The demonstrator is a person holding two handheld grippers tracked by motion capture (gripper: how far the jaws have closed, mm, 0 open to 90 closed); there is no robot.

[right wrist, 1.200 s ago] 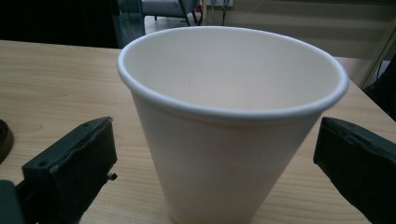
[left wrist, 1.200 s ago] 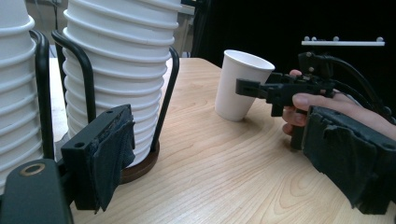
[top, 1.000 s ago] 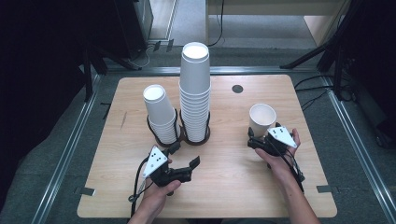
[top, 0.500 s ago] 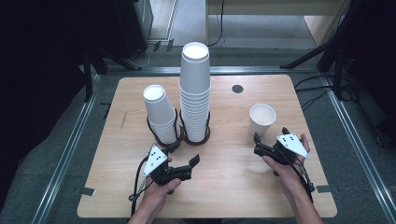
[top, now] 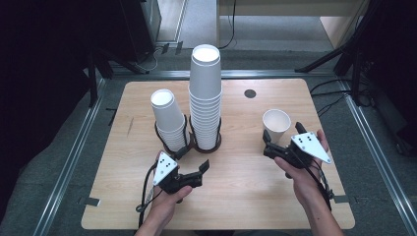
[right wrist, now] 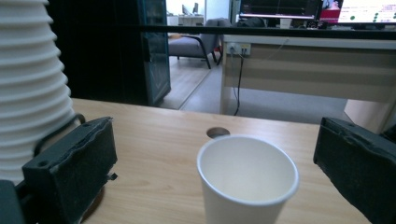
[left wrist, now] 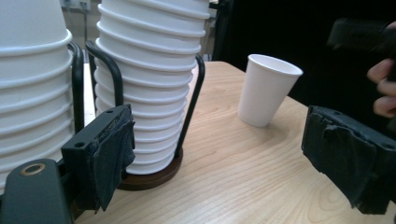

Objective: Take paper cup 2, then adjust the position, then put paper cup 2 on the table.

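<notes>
Progress, as I judge it, stands at one white paper cup (top: pixel 276 126) already set alone on the light wooden surface (top: pixel 236 196), upright on its base, well apart to the right of the two stacks that stand in their black wire holders: the tall stack of white paper cups (top: pixel 204 98) and the shorter stack of white paper cups (top: pixel 169 118) beside it. That single cup points its open mouth straight up, its long axis vertical, narrow end down. My right claw (top: pixel 280 142) sits just behind it, jaws apart and clear of its wall, gripping nothing. My left claw (top: pixel 196 169) waits near the foot of the stacks, jaws also spread and empty. Many cups remain stacked, so most of the work looks left.
</notes>
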